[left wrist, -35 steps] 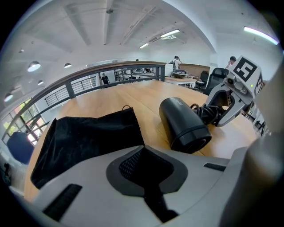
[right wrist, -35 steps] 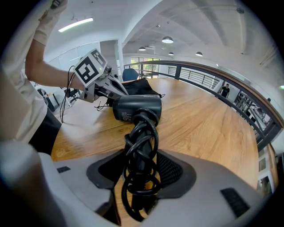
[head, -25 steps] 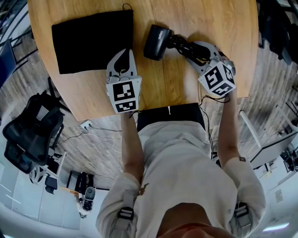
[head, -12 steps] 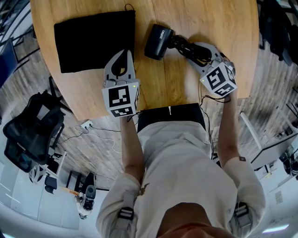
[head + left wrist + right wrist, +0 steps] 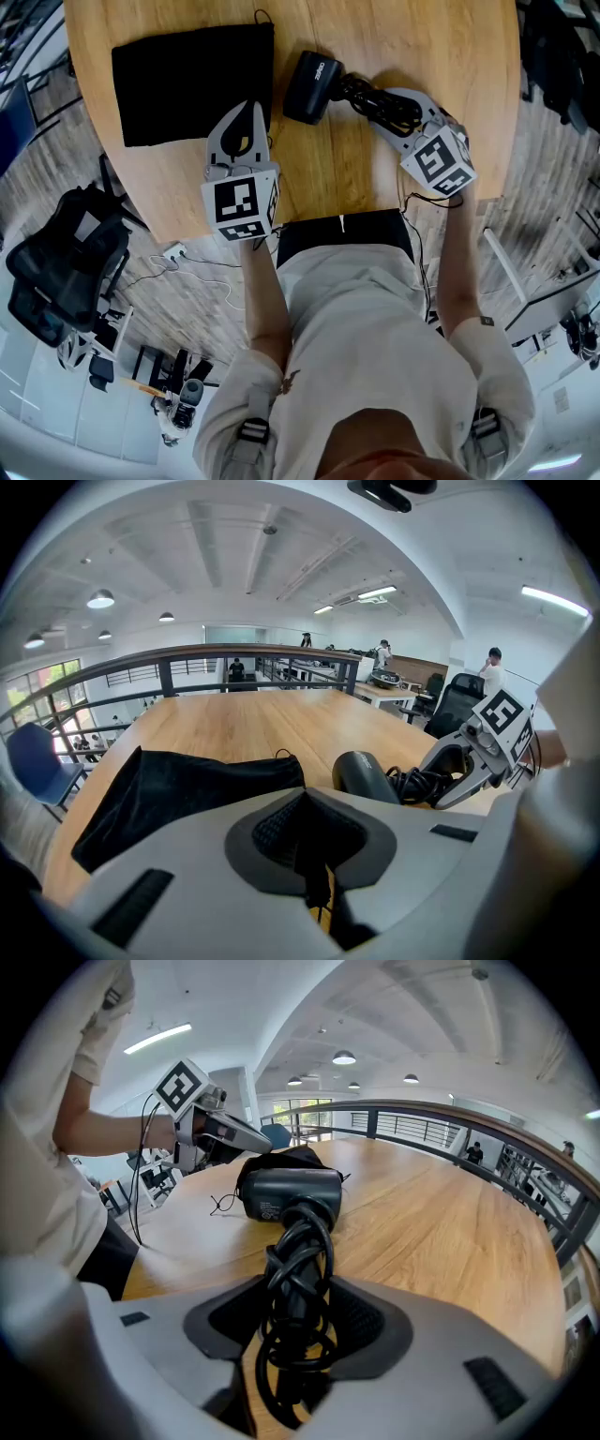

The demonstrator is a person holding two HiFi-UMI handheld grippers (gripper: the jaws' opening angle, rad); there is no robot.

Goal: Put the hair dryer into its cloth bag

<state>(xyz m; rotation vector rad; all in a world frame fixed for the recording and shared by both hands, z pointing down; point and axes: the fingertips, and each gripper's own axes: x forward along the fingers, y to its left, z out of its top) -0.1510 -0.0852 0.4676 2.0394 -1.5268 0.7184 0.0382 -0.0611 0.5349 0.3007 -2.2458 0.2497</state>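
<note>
The left gripper (image 5: 246, 105) has risen toward the head camera. Its marker cube (image 5: 239, 202) shows larger than a second ago and sits a little further left. The hair dryer (image 5: 307, 86), clamped in the right gripper (image 5: 382, 101), has swung slightly — its head now lies nearer the right edge of the cloth bag (image 5: 187, 84), so the strip of bare wood between them has narrowed.
</note>
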